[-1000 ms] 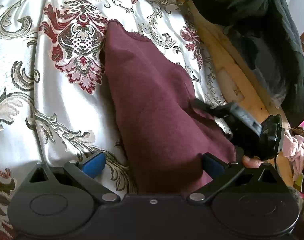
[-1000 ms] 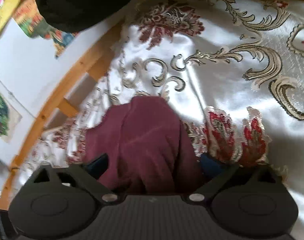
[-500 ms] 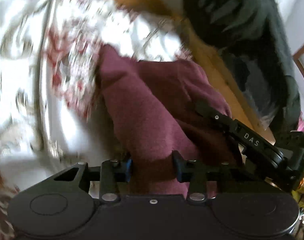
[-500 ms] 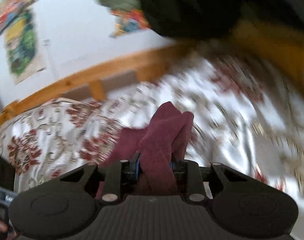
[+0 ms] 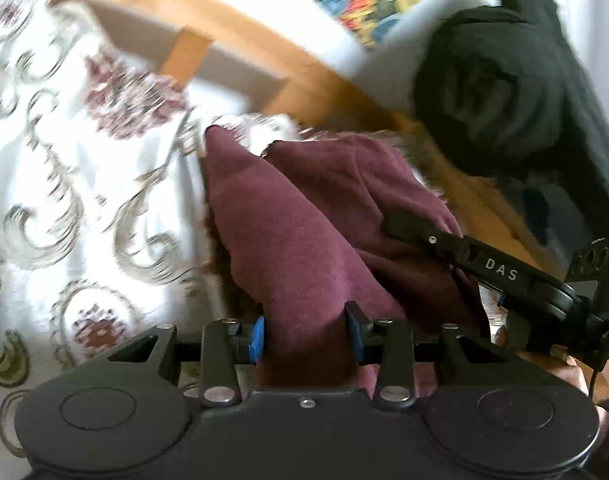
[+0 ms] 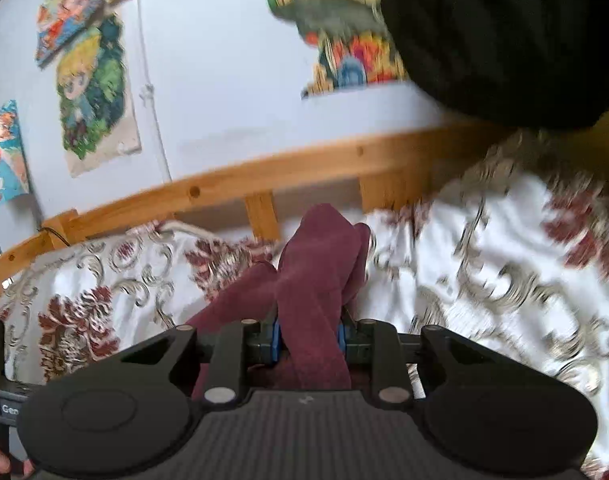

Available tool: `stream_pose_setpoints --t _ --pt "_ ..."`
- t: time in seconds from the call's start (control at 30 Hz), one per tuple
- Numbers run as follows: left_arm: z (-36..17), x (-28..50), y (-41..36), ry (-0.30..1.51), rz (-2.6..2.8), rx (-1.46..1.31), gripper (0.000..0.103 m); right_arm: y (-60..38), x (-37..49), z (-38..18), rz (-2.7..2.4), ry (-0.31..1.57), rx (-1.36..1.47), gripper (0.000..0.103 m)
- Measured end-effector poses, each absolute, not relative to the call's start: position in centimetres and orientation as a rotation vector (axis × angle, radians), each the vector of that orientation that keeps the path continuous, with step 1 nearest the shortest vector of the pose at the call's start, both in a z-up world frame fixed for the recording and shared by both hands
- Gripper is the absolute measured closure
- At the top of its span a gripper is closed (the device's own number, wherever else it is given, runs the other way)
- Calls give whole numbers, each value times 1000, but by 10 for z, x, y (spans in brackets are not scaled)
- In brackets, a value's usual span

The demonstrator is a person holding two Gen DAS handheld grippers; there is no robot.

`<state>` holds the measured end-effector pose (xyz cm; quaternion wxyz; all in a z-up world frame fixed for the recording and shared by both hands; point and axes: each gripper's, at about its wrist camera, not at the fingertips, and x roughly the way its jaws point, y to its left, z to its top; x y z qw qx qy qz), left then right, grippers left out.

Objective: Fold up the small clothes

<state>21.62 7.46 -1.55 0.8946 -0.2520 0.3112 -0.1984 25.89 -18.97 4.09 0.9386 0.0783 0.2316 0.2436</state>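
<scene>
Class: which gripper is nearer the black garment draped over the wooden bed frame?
Right. The right gripper reaches in just below the black garment. The left gripper is farther off, with the maroon cloth bunched between.

The maroon garment (image 5: 304, 248) pinched in my left gripper (image 5: 306, 334) and my right gripper (image 6: 308, 336) is a soft, matt cloth with a faintly fuzzy nap, and both grippers are matt black plastic with blue pads (image 5: 258, 334) and small shiny metal pins. Under it the bedspread (image 6: 484, 280) is a glossy, satiny fabric with woven scrollwork. In the upper part of the frame, the bed rail (image 6: 264, 172) is smooth, varnished, knotty wood, beside a dark ribbed knit (image 6: 504, 32).
</scene>
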Motion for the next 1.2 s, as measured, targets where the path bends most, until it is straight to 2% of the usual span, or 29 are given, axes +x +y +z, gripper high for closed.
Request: stream_pose_setpoints --t 0.17,0.23,0.3,0.47,0.63,0.7,0.83,0.9,1.2 --pt "-32 226 75 737 -381 -554 60 -200 271 10 406 561 193 71" --pt "-33 227 74 741 -384 -549 58 -208 270 2 373 577 196 67" --pt "-33 228 73 741 -384 -545 57 -216 269 -2 351 581 194 59" --pt "-34 230 68 758 -364 -541 49 -225 257 0 332 560 184 50" --pt "-31 229 65 787 -302 -513 26 -231 236 17 339 523 177 31" --pt "-26 226 64 783 -282 -502 21 -234 222 26 341 497 170 20" --pt "-8 216 61 740 -253 -458 6 -238 195 44 348 456 169 7" --pt "4 207 58 706 -242 -426 2 -241 179 52 355 436 171 2" --pt "50 135 51 632 -192 -273 1 -244 113 77 388 377 200 0"
